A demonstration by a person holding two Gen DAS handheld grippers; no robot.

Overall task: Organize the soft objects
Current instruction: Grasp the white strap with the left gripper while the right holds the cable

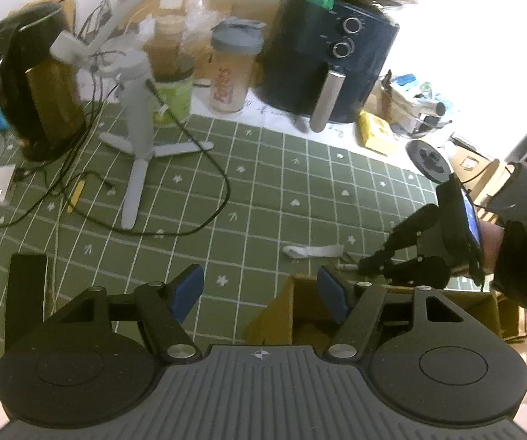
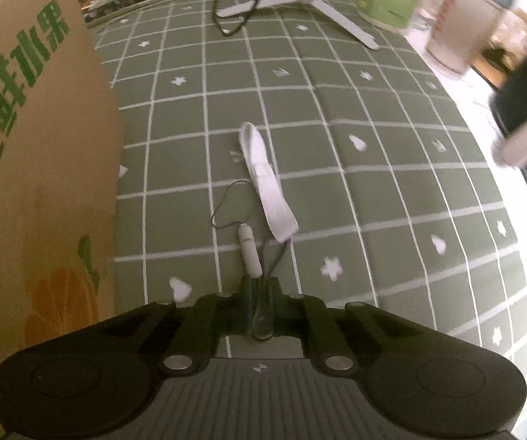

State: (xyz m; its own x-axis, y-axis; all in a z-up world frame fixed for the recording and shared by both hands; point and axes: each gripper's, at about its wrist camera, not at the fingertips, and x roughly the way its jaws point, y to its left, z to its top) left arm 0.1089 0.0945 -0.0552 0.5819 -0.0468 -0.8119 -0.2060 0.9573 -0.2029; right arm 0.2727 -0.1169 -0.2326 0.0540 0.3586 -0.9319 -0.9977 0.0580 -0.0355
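Down at the near edge of the green checked cloth [image 2: 373, 168], the right gripper [image 2: 259, 295] has its two fingers pressed together, and between them runs a thin dark cord [image 2: 276, 256]; just ahead of the tips lies a small white capsule-shaped piece [image 2: 250, 251], with the cord looping away from it. Whether the pads bite on the cord alone or on the tail of that piece as well, I cannot tell. A white fabric strip [image 2: 267, 179] lies flat on the cloth just beyond, slanting away from the gripper, its near end touching or overlapping the cord. To my eye the grasp has been made and the lift has not.

Beside it, on the right gripper's left, stands the cardboard box [image 2: 39, 168] printed with green characters and an orange fruit. From the left wrist view the box [image 1: 300, 308] shows open-topped right under the left gripper [image 1: 259, 293], whose blue pads [image 1: 186, 291] stand spread with nothing between them.

I judge the next move to be a lift and a short carry sideways over the box wall, high enough for the trailing cord to clear the rim. If the strip is snagged it may drag along.

Farther back stand a white tripod [image 1: 138, 139], a kettle [image 1: 36, 84], jars and a dark air fryer [image 1: 322, 62], well apart from the work.
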